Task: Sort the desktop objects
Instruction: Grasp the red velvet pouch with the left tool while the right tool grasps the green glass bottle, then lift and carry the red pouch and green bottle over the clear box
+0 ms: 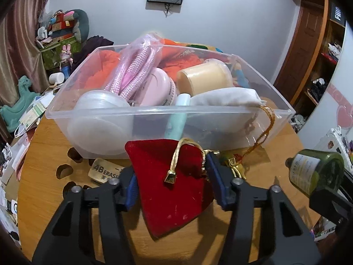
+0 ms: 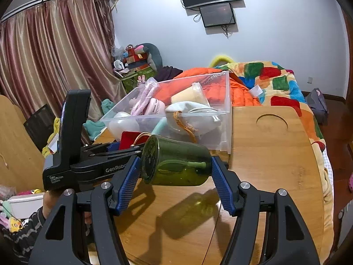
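My left gripper (image 1: 171, 176) is shut on a red velvet pouch (image 1: 169, 190) with a gold drawstring and holds it above the wooden table, just in front of the clear plastic bin (image 1: 154, 112). My right gripper (image 2: 176, 172) is shut on a green glass bottle (image 2: 176, 165) that lies sideways between the pads, above the table. The bottle also shows in the left wrist view (image 1: 315, 172). The bin (image 2: 225, 114) holds a white pouch (image 1: 225, 98), a cream jar (image 1: 205, 77), a pink jar, pink rope and a white lid. The left gripper body (image 2: 88, 163) shows in the right wrist view.
A 4B eraser (image 1: 103, 172) and a small gold-and-green trinket (image 1: 236, 165) lie on the table near the bin. The table (image 2: 275, 154) has a round cut-out (image 2: 272, 123). A bed with a colourful blanket (image 2: 275, 77) lies behind. Clutter lies to the left of the table.
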A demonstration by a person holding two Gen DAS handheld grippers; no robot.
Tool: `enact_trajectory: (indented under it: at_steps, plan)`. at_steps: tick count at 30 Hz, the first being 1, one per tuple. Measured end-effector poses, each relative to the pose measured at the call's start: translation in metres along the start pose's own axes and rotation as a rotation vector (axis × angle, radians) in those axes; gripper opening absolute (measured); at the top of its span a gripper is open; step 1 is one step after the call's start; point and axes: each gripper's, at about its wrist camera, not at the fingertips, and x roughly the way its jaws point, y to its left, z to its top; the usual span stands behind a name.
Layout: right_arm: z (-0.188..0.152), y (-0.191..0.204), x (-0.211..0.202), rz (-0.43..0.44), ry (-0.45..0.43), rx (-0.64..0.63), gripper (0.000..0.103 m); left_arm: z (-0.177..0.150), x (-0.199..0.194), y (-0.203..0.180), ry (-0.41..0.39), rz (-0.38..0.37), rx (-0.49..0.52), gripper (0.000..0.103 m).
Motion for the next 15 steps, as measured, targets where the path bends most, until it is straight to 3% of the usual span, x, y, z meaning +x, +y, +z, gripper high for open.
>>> enact_trajectory:
  at_steps: [1,7,15]
  plan:
    - [0.001,-0.001,0.001,-0.001,0.0,0.002,0.061,0.0,-0.001,0.0,0.002,-0.008,0.004,0.036]
    - [0.001,-0.004,0.003,-0.006,0.001,0.014,0.061,-0.005,-0.015,-0.002,-0.028,-0.041,0.034,0.015]
    - [0.004,-0.002,0.003,-0.006,-0.009,0.019,0.061,-0.006,-0.044,0.001,-0.083,-0.077,0.039,0.012]
